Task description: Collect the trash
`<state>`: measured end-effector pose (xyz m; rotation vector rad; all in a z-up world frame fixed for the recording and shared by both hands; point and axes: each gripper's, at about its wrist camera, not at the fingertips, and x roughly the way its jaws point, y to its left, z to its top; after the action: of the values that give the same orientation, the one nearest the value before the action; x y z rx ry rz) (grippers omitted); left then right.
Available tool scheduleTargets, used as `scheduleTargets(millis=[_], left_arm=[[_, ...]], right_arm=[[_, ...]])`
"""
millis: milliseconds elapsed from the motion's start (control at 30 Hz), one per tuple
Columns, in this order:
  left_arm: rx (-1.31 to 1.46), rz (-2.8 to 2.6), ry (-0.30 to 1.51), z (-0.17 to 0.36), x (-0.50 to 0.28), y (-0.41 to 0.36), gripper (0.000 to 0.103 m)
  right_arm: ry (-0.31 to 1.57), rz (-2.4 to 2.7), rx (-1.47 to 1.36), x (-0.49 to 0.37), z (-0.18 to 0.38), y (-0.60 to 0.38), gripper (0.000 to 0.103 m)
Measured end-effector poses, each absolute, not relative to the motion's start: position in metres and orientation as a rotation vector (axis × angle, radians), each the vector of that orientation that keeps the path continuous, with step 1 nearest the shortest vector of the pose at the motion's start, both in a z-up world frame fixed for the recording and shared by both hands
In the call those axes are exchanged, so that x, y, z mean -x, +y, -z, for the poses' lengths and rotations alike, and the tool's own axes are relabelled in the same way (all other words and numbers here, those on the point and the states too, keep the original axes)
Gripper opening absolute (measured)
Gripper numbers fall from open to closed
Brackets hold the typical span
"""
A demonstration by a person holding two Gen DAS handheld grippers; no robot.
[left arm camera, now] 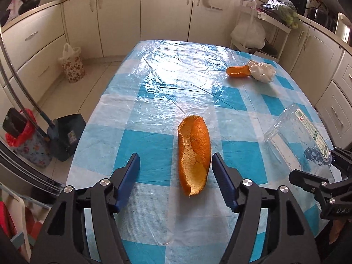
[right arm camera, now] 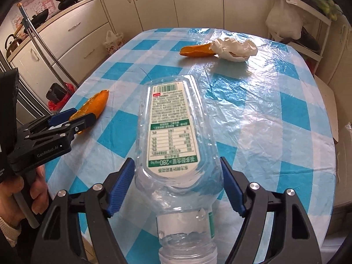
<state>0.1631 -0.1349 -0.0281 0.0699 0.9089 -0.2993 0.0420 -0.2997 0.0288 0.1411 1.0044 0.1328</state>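
Kitchen table [left arm camera: 154, 83] with blue-check plastic cover. Left gripper [left arm camera: 175, 167] spread wide, fingers [left arm camera: 132, 173] either side of near orange peel [left arm camera: 194, 154], not touching it. Right gripper [right arm camera: 177, 176] fingers flank crushed clear bottle [right arm camera: 173, 132]; probably clamped, contact unclear. Further off, second peel [right arm camera: 197, 50] touches crumpled tissue [right arm camera: 234, 47]. Risk: curved peel slides off the slick cover when pinched; bottle slips. Bottle neck cut off at frame bottom.

Orange peel [left arm camera: 194, 154] is lying between the spread fingers [left arm camera: 129, 176] – bare tablecloth [left arm camera: 187, 83] is stretching ahead.
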Motion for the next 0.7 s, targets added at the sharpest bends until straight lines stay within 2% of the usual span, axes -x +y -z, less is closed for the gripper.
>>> scheduleTargets(millis=[700], left_arm=[[-0.121,0.288,0.902,0.028,-0.161,-0.152,0.067]], right_arm=[[1.003,-0.124,-0.172,-0.045,-0.026,-0.309,0.074]])
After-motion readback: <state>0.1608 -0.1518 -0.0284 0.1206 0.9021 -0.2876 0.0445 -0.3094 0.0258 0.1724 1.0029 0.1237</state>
